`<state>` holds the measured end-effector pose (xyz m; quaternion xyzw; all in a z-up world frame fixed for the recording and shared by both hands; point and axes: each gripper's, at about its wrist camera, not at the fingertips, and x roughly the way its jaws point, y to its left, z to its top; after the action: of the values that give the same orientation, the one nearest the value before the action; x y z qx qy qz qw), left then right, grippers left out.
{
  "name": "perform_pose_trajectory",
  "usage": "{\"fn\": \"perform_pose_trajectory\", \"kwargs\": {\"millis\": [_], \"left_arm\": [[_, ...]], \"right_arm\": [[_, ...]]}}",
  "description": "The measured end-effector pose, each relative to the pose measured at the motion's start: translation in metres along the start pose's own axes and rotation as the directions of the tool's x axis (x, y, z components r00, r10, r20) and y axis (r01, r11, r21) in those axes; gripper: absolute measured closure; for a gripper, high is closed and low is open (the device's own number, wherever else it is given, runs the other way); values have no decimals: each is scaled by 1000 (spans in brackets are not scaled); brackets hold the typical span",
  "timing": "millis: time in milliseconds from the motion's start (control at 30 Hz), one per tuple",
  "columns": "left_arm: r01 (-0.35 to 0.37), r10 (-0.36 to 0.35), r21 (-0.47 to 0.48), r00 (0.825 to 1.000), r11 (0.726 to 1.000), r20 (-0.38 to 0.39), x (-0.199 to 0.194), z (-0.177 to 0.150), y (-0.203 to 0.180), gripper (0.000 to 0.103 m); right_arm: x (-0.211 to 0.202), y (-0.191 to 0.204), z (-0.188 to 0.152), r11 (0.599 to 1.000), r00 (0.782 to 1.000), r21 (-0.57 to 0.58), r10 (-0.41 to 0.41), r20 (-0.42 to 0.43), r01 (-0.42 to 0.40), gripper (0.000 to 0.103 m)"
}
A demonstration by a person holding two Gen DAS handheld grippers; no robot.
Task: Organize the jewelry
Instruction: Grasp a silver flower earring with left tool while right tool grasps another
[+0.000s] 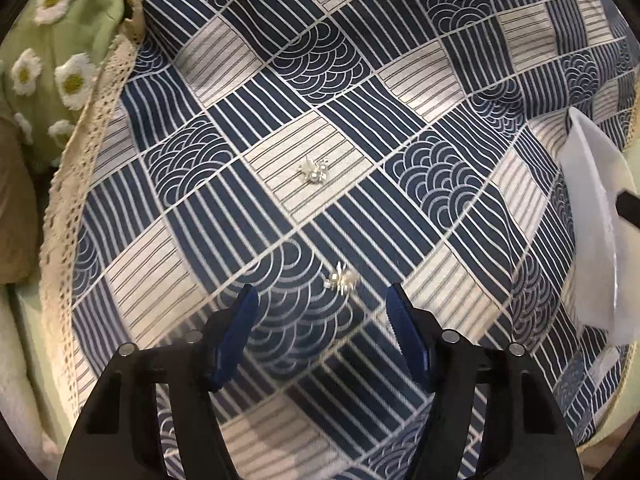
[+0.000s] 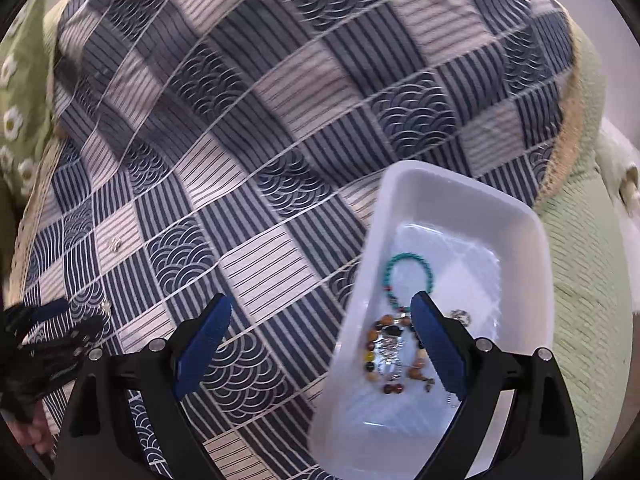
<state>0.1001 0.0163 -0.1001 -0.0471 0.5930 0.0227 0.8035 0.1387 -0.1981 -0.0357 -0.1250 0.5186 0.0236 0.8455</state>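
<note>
Between the spread left hand-held gripper point(image 1: 320, 296) fingers lies a pearl earring point(image 1: 341, 277); right one point(image 2: 320, 316) released.

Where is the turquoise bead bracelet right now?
In the right wrist view, the turquoise bead bracelet lies inside the white plastic tray at lower right, just beyond the multicoloured bead bracelet, near the right gripper.

A navy and cream patchwork-print cloth point(image 1: 320, 128) of stripes and wave scallops fills most of both views, edged with beige lace trim point(image 1: 76, 168) at left. Beyond it at upper left lies pale green fabric with embroidered white daisies point(image 1: 60, 52); at the right of the right wrist view, a light green ribbed cover point(image 2: 580, 280).
</note>
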Motion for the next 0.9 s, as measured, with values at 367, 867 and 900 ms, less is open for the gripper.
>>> {"fn": "perform_pose_trajectory", "kwargs": {"millis": [367, 867, 900], "left_arm": [[-13, 11, -22, 998, 1000, -57, 22, 6, 0, 81], [30, -25, -63, 997, 998, 72, -51, 7, 27, 83], [34, -28, -77, 997, 996, 78, -55, 6, 33, 83]], "right_arm": [[5, 2, 1, 1000, 1000, 3, -5, -17, 5, 13], [8, 58, 12, 978, 978, 31, 208, -14, -207, 13], [9, 69, 14, 973, 973, 24, 230, -15, -230, 13]]}}
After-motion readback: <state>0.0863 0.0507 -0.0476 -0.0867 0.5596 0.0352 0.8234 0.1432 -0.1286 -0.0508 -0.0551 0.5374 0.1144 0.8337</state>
